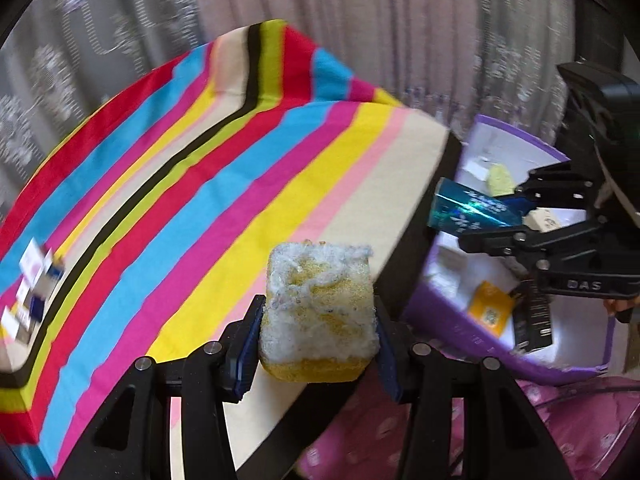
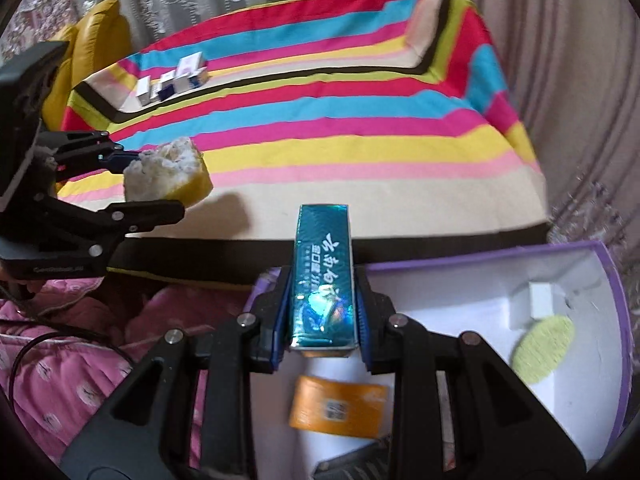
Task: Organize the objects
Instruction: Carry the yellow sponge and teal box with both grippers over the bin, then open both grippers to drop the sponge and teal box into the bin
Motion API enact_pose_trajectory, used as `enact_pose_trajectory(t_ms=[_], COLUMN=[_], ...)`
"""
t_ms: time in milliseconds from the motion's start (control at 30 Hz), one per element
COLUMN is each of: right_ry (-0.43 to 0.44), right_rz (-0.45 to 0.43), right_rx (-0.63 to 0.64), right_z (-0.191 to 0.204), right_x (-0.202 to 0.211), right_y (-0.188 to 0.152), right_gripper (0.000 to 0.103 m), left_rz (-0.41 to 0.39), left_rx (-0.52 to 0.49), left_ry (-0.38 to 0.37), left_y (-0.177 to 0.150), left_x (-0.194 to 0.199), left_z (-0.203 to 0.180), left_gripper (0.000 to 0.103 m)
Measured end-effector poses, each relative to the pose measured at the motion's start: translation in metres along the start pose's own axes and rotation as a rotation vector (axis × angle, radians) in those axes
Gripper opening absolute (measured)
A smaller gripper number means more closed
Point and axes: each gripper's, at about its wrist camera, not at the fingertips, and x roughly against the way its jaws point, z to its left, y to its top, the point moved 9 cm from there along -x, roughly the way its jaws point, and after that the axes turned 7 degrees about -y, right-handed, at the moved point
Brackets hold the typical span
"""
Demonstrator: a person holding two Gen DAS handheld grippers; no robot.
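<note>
1. Two items in hand. My left gripper (image 1: 318, 316) is clamped on a yellow sponge (image 1: 318, 308), pads pressing its two side faces. My right gripper (image 2: 322, 320) is clamped on a teal box (image 2: 323, 276), held near its lower end.
2. Positions: the sponge hangs over the near edge of the striped table (image 1: 200, 168). The teal box hangs above the purple-rimmed bin (image 2: 608, 280), just beside the table edge.
3. Handling, my read: the sponge is soft and light, its white scrub face frayed. It will squash, so I keep the hold across its middle. The box looks like thin, glossy card, stiff but dentable, and liable to slip.
4. Orientation: the box's long axis runs forward along the fingers, free end pointing toward the table. The sponge is blocky, scrub face toward the camera, no clear long axis.
5. Small boxes (image 2: 172, 80) sit grouped at the table's far side, well apart.
</note>
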Motion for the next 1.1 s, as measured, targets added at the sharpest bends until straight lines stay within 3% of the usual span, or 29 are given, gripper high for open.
enact_pose_trajectory(t_ms=[533, 833, 867, 900, 933, 967, 1000, 1100], right_ry=[-0.210, -0.329, -0.344, -0.357, -0.376, -0.394, -0.392, -0.341], right_rz=[0.029, 0.098, 0.114, 0.125, 0.130, 0.123, 0.116, 0.099], right_rx=[-0.084, -0.077, -0.081, -0.086, -0.092, -0.097, -0.096, -0.046], right_z=[-0.094, -0.124, -0.128, -0.129, -0.131, -0.129, -0.124, -0.094], right_x=[0.024, 0.041, 0.041, 0.041, 0.040, 0.040, 0.039, 0.028], right_y=[-0.025, -0.040, -0.040, -0.040, -0.037, -0.032, -0.027, -0.002], right_gripper=[0.033, 0.034, 0.037, 0.054, 0.076, 0.082, 0.085, 0.086], left_rz=[0.053, 0.005, -0.003, -0.015, -0.036, -0.063, -0.087, -0.129], left_rx=[-0.233, -0.293, -0.285, -0.275, -0.260, -0.242, -0.222, -0.129], left_ry=[-0.189, -0.318, -0.331, -0.341, -0.339, -0.328, -0.315, -0.238], left_y=[0.027, 0.019, 0.019, 0.020, 0.020, 0.021, 0.021, 0.019], left_x=[-0.025, -0.019, -0.018, -0.016, -0.012, -0.009, -0.006, -0.001], left_z=[-0.109, -0.142, -0.143, -0.141, -0.136, -0.129, -0.119, -0.072], left_gripper=[0.050, 0.053, 0.061, 0.075, 0.081, 0.088, 0.089, 0.089])
